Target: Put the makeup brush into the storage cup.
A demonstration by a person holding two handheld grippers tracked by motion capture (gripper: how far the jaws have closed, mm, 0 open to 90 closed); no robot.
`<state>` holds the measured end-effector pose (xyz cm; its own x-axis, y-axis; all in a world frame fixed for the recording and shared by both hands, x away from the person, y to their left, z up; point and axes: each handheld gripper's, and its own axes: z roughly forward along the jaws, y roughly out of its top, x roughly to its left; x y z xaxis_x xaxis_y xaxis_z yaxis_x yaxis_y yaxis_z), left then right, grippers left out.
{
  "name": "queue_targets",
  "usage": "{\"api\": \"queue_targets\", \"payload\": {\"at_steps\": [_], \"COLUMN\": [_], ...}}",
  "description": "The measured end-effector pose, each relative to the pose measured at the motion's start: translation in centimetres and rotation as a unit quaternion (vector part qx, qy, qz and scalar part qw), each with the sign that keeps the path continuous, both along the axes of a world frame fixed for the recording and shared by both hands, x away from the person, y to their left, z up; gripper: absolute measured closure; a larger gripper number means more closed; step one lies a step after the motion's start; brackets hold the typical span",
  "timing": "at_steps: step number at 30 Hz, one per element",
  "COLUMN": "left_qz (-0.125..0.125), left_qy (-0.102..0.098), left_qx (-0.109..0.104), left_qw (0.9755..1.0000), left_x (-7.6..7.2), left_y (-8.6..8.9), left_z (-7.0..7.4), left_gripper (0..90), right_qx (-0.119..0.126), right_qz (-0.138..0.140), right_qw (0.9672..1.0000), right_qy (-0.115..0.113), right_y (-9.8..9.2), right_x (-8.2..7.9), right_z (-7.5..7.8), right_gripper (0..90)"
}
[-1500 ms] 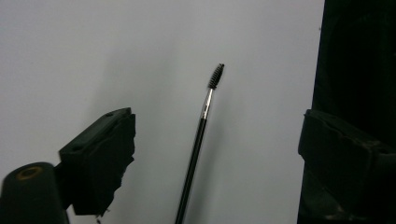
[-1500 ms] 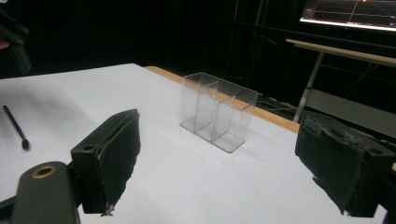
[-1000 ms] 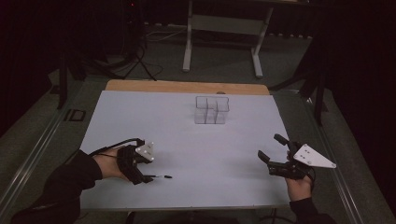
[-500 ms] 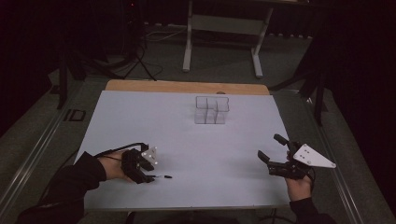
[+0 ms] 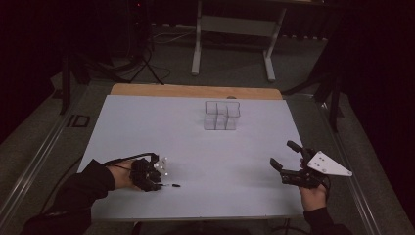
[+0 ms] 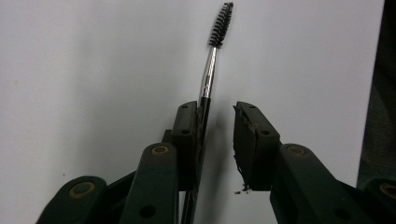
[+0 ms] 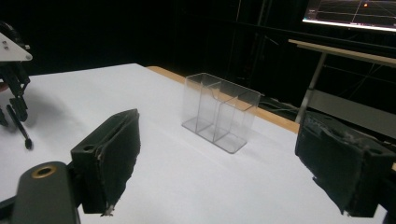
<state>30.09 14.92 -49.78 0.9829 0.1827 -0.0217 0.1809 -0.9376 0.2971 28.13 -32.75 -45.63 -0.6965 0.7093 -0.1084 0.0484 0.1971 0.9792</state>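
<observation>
Lowered since earlier, my left claw point(image 6: 218, 135) has been closing, the brush point(image 6: 208, 74) against one pad, narrow gap; organizer point(image 5: 221, 115) empty.

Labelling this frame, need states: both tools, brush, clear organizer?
Left tool: jaws just been closing, brush between them, one pad touching its handle, other apart.
Right tool: wide open, empty.
Brush: flat on table.
Organizer: upright, looks empty.
</observation>
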Motion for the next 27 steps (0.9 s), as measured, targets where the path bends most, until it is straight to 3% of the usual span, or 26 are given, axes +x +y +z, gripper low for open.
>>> {"api": "queue_targets", "payload": {"at_steps": [14,16,24,27], "left_qz": [-0.011,-0.017,-0.013,0.004], "left_qy": [0.007,0.009,0.017,0.031], "left_qx": [0.025,0.030,0.029,0.038], "left_qw": [0.9996,0.9994,0.9993,0.9988], "left_x": [0.5,0.7,1.0,1.2], "left_y": [-0.3,-0.5,-0.5,-0.7], "left_z": [-0.8,-0.9,-0.9,-0.7], "left_gripper": [77.1,81.2,85.8,86.1], "right_qx": [0.000,0.001,0.000,-0.001], "right_qz": [-0.001,-0.001,-0.001,-0.002], "right_qw": [1.0000,1.0000,1.0000,1.0000], "right_qy": [0.001,0.002,0.004,0.004], "right_y": [0.0,0.0,0.0,0.0], "right_x": [0.0,0.0,0.1,0.1], "right_z": [-0.1,0.0,-0.1,-0.1], "right_gripper": [13.9,13.9,13.9,13.9]}}
